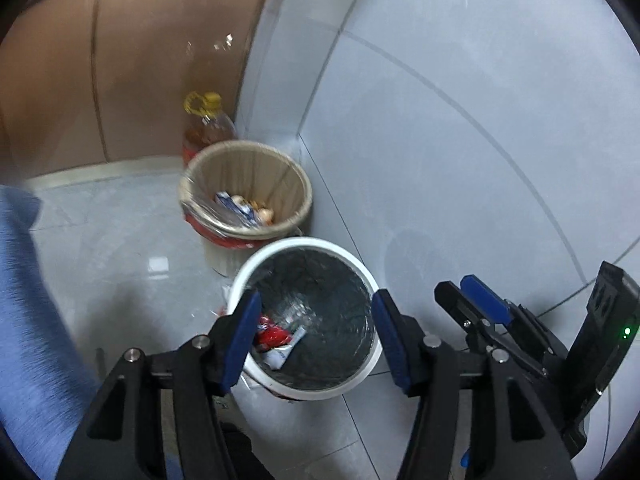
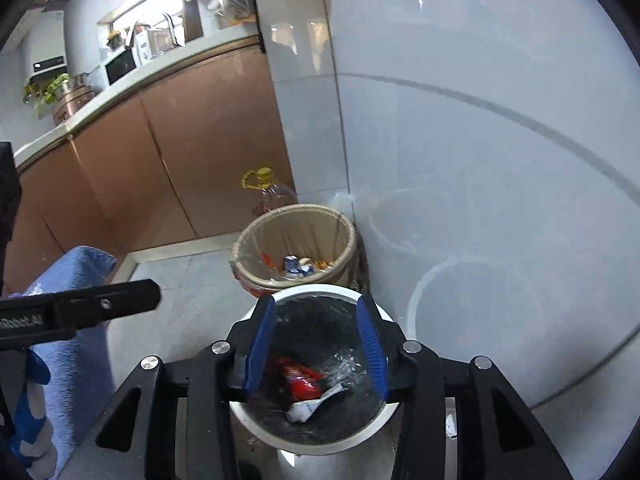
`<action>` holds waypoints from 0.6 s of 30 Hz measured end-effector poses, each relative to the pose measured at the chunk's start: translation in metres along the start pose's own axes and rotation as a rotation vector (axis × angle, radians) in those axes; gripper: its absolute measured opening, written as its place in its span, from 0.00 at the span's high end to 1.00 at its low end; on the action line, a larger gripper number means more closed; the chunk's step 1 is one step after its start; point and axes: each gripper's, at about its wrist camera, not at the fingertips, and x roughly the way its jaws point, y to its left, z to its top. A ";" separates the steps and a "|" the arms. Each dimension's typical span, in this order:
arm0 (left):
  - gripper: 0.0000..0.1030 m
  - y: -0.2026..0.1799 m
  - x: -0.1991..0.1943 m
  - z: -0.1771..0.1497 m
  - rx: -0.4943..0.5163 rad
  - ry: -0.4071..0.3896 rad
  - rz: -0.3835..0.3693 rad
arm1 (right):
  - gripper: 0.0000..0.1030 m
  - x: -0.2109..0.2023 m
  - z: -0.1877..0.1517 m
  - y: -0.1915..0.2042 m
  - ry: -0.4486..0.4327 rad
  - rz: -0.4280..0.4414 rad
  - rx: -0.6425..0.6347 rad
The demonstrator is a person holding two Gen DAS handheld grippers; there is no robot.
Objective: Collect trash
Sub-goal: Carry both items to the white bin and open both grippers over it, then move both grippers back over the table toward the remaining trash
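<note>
A white bin with a black liner stands on the tiled floor against the wall. At its bottom lie a red wrapper and a crumpled white wrapper. My left gripper hovers above the bin mouth, open, with nothing between its blue pads. My right gripper shows beside it on the right. In the right wrist view the right gripper is open over the same bin, with the red wrapper and white wrapper below it. One finger of the left gripper reaches in from the left.
A beige bin with a clear liner and scraps stands just behind the white one. An oil bottle with a yellow cap sits in the corner. Brown cabinets line the left, a glossy white wall the right. A blue sleeve is at left.
</note>
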 end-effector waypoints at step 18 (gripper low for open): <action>0.42 0.034 -0.237 -0.092 -0.043 -0.345 0.257 | 0.46 -0.145 0.023 0.098 -0.154 0.259 -0.132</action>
